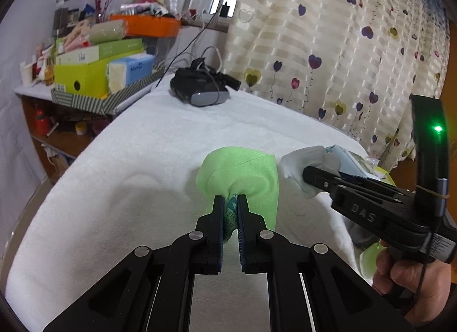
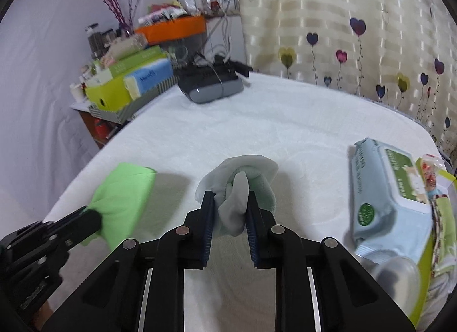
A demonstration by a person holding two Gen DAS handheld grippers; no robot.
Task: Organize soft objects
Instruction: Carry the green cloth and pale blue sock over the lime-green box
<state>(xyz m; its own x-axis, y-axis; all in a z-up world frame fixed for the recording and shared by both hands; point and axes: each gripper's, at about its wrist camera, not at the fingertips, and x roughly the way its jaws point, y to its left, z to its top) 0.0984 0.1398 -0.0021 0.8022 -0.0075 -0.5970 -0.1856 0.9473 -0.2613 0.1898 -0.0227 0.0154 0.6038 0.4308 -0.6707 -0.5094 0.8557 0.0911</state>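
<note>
While the white-covered bench (image 2: 285, 120) spreads wide under both tools, the soft things sit near its front edge; the wipes pack (image 2: 382, 203) lies at the right side, long axis running away from the camera; the green cloth (image 1: 242, 172) hangs pinched in the left gripper (image 1: 230, 203), jaws clamped tight on its bunched end; the pale sock bundle (image 2: 242, 186) sits between the right gripper's (image 2: 230, 203) narrow jaws, which press it; the two bundles hang side by side, green to the left, so each hand likely places its own.
</note>
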